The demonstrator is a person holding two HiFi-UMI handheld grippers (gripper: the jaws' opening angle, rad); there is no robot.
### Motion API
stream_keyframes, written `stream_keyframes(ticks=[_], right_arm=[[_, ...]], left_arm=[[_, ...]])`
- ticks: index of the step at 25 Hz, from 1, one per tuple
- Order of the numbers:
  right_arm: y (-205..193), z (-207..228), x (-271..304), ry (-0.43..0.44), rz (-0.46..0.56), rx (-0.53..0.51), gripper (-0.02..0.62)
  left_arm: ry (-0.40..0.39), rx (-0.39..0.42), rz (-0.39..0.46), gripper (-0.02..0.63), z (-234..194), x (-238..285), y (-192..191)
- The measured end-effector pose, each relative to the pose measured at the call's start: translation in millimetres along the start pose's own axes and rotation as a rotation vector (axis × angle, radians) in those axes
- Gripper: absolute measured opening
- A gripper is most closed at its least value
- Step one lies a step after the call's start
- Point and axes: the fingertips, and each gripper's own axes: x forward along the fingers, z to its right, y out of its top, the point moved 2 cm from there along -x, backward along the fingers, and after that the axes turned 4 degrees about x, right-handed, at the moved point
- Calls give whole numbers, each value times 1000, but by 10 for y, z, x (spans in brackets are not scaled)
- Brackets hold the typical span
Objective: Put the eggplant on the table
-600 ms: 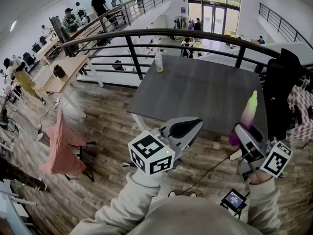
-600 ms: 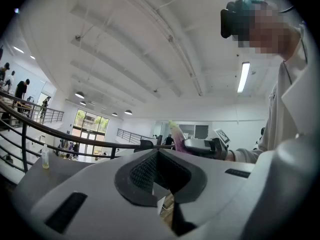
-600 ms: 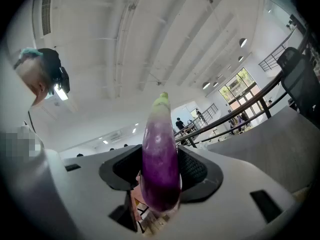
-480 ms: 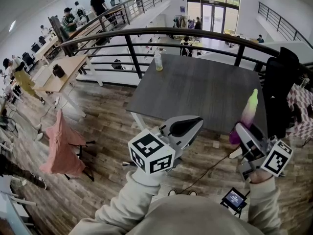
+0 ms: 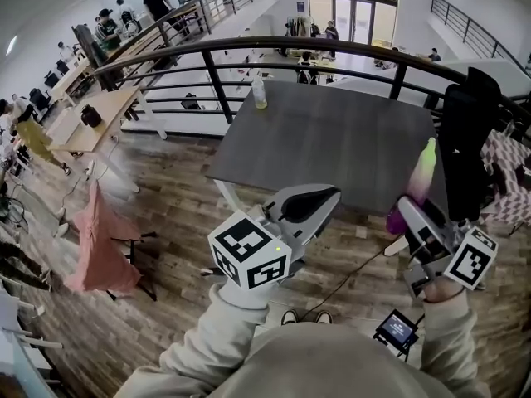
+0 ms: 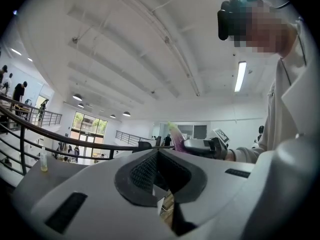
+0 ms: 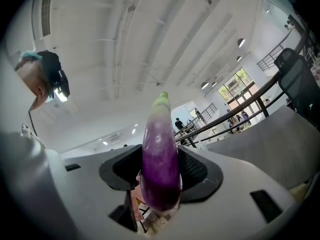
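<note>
Since the earlier frame the head view has slid slightly, so the table (image 5: 332,139) and the railing (image 5: 332,52) beyond its far edge sit a little higher and further left, while both grippers keep nearly the same pose in front of the table's near edge. The tabletop is a broad dark slab, bare over most of its surface, with its near edge and near left corner open to the wooden floor (image 5: 166,181). A bottle (image 5: 259,92) stands at the table's far left corner. A black chair (image 5: 465,139) crowds the table's right side, close beside the lifted load. Left of the table and well apart, a pink cloth (image 5: 95,239) hangs over a stool, and a cable (image 5: 357,276) runs across the floor before the near edge. The left gripper (image 5: 325,194) points level toward the table, its jaws closed together with nothing between them. The right gripper (image 5: 412,214) has its jaws clamped on the purple lower end of the eggplant (image 5: 417,185), which stands upright with its green tip up, in the air at the table's near right corner, not resting on it.
</note>
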Motion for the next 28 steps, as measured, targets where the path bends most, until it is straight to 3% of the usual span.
stream_keyframes(ticks=[19,28], right_arm=[[204,322,-311,27,1,37,229],[224,509,-440,48,6,35,229]], left_arm=[[66,-8,-1,-3,163,296,92],[61,4,-29,-3,236,462,0]])
